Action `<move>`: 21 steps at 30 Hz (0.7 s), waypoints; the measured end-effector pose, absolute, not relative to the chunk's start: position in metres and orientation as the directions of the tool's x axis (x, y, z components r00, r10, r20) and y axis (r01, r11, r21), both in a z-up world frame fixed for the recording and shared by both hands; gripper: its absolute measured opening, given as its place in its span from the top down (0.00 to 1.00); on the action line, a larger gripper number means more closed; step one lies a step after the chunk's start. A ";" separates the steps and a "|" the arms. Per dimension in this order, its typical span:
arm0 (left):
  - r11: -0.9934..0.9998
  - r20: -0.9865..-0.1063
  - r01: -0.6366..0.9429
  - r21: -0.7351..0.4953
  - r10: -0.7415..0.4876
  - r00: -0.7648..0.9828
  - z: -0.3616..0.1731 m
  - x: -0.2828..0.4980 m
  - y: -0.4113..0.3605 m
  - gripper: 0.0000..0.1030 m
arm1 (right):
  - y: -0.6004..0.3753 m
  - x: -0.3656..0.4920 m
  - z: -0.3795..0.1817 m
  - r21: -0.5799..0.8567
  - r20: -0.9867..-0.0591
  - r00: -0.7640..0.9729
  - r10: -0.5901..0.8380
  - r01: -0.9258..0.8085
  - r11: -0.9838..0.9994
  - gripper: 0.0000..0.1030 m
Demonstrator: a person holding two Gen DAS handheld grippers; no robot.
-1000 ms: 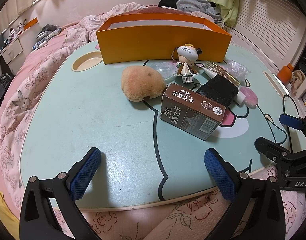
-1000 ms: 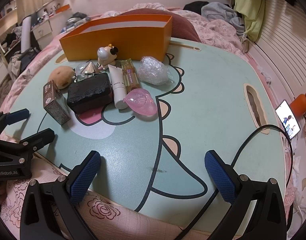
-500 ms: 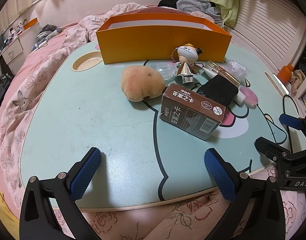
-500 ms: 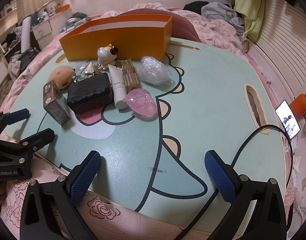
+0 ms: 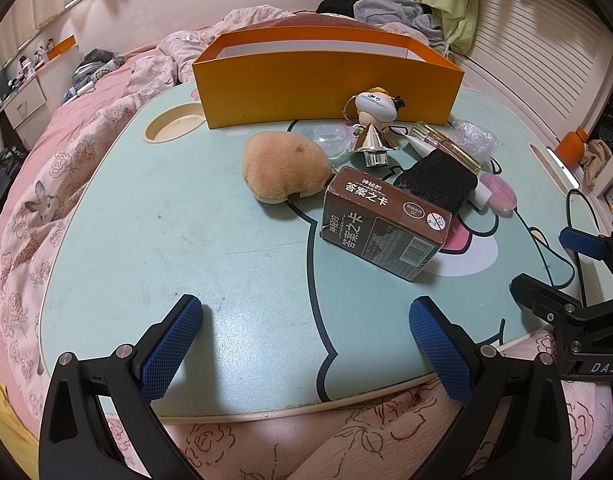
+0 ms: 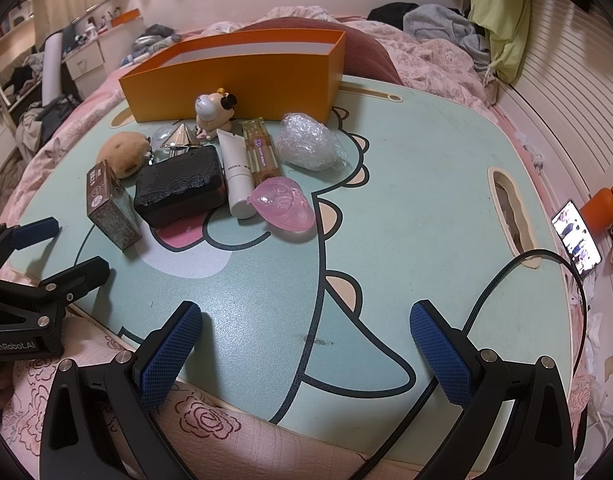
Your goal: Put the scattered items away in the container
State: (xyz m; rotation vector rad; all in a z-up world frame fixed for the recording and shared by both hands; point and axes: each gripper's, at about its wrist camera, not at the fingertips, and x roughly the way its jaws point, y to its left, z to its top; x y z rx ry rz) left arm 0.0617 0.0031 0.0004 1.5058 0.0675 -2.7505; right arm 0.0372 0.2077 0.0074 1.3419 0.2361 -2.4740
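An orange box [image 5: 326, 80] [image 6: 234, 76] stands open at the far side of the table. In front of it lie a tan plush [image 5: 286, 168], a brown card box [image 5: 382, 224] [image 6: 112, 204], a black pouch [image 6: 180, 190], a white tube [image 6: 236, 172], a yellow bottle [image 6: 260, 152], a pink shell [image 6: 284, 204], a clear wrap ball [image 6: 308, 146], a silver cone [image 5: 374, 144] and a dog figurine [image 6: 212, 112]. My left gripper [image 5: 306, 336] is open and empty at the near edge. My right gripper [image 6: 306, 340] is open and empty, right of the pile.
The teal lap table [image 5: 146, 240] rests on a pink bed with floral bedding [image 5: 30, 184]. A black cable [image 6: 502, 280] loops over the table's right side. A phone [image 6: 576, 236] and an orange bottle [image 6: 602, 208] lie beyond the right edge.
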 end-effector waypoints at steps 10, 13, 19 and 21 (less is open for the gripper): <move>-0.999 -0.842 0.005 -0.046 0.036 -0.539 0.003 0.061 0.005 0.00 | 0.208 0.037 0.007 0.006 -0.837 -0.510 -0.197 0.352 -0.936 0.00; -0.998 -0.838 0.002 -0.065 0.054 -0.542 0.005 0.062 0.003 0.00 | 0.208 0.037 0.007 0.006 -0.837 -0.510 -0.197 0.352 -0.936 0.00; -0.995 -0.809 -0.016 -0.101 0.092 -0.581 0.015 0.066 -0.002 0.00 | 0.208 0.037 0.007 0.007 -0.837 -0.510 -0.197 0.351 -0.936 0.00; -0.993 -0.787 -0.042 -0.110 0.113 -0.606 0.022 0.067 0.001 0.00 | 0.208 0.037 0.007 0.007 -0.837 -0.510 -0.197 0.351 -0.936 0.00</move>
